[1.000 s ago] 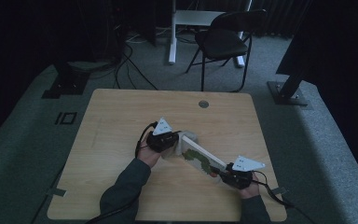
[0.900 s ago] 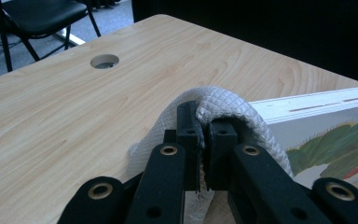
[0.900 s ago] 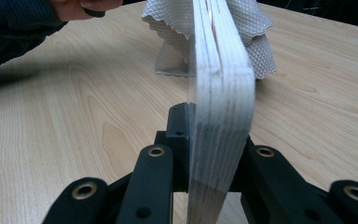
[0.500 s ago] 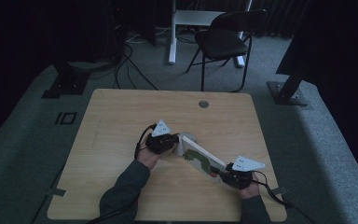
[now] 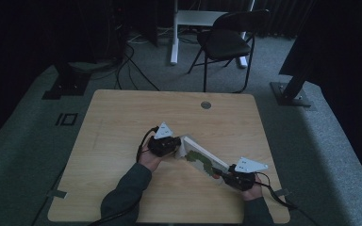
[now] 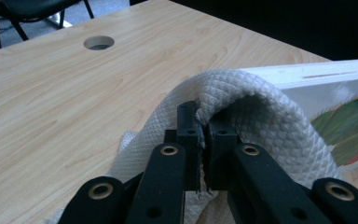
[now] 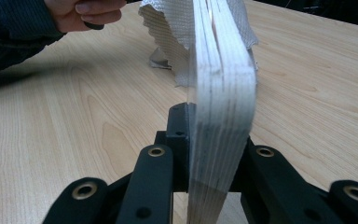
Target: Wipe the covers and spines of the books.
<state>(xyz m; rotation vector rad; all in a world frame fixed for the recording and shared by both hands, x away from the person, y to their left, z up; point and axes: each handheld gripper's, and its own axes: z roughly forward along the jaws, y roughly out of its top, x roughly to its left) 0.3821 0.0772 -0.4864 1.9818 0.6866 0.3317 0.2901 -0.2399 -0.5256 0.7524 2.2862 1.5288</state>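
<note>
Board book held on edge just above the worktop, long axis running between hands. Right tongs clenched on its near end; left tongs clenched on white cloth draped over far end, nearer that corner

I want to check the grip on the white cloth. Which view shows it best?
The left gripper view: the left gripper pinches a fold of the white cloth up close. The right gripper view shows it draped behind the board book; the high view shows a small pale patch.
</note>
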